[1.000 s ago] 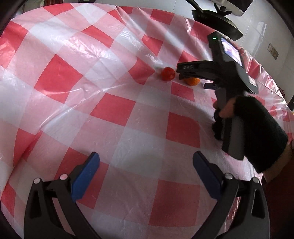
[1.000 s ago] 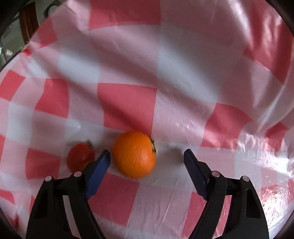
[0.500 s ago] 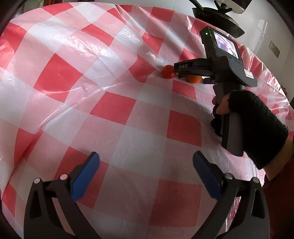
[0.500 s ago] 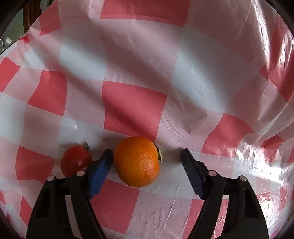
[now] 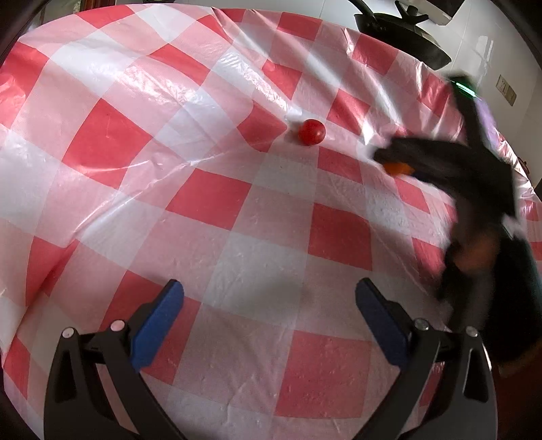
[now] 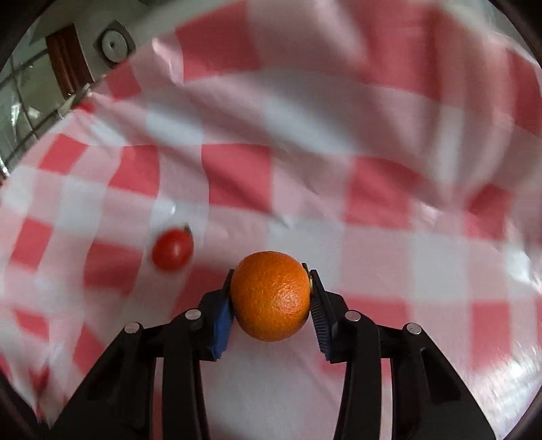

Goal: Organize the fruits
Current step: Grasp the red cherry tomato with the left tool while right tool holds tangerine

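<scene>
My right gripper (image 6: 271,298) is shut on an orange (image 6: 271,296), its blue pads pressed on both sides, above the red and white checked tablecloth (image 6: 305,203). A small red tomato (image 6: 172,249) lies on the cloth to the orange's left. In the left wrist view the tomato (image 5: 311,132) lies at the middle far side, and the right gripper (image 5: 389,157) is a blur to its right with a bit of the orange (image 5: 398,168) showing. My left gripper (image 5: 269,314) is open and empty over the near cloth.
A black wok (image 5: 403,30) stands past the table's far right edge. The hand in a black glove (image 5: 481,264) holds the right gripper at the right. A window and a wall fixture (image 6: 113,44) show beyond the table's far left.
My right gripper has shut on the orange, lifted it and moved right, away from the tomato. The tomato stays put. My left gripper has barely moved.
</scene>
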